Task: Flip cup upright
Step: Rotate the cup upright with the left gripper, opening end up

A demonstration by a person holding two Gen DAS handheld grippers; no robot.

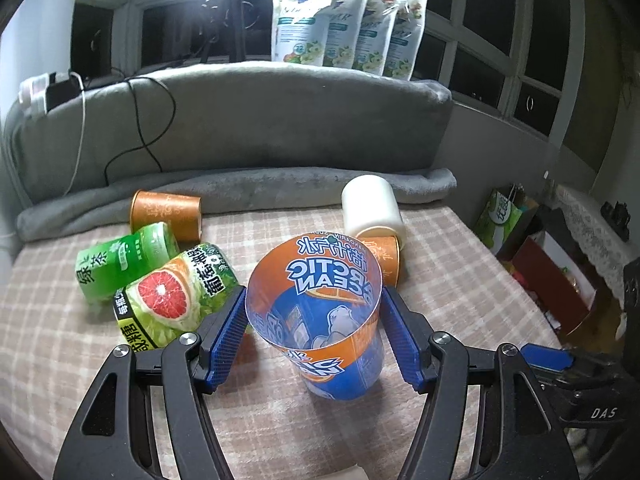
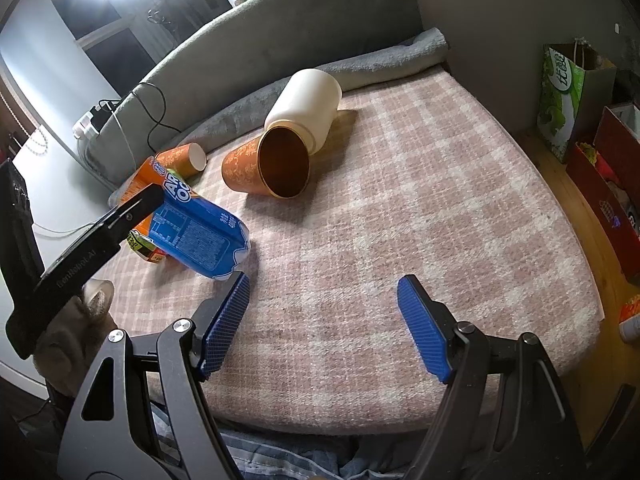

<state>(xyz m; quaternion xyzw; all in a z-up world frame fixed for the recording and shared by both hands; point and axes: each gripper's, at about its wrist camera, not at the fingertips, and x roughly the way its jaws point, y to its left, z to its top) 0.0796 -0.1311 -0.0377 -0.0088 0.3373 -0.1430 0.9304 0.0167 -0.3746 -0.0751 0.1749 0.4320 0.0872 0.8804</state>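
Note:
A clear plastic cup (image 1: 320, 316) with a blue and orange Arctic Ocean print sits between the blue pads of my left gripper (image 1: 312, 304), mouth toward the camera and base on the checked cloth (image 1: 440, 264). The pads stand close on both sides, with a thin gap on the right. In the right wrist view the same cup (image 2: 200, 236) leans tilted, with the left gripper's black finger over it. My right gripper (image 2: 324, 292) is open and empty over the cloth, right of the cup.
Two orange paper cups (image 2: 266, 168) (image 1: 168, 212) and a white cup (image 2: 306, 108) lie on their sides. Two green cups (image 1: 128, 260) (image 1: 172, 292) lie at the left. A grey blanket (image 1: 240, 184) lines the back. Boxes and a bag (image 2: 564, 96) stand on the floor at the right.

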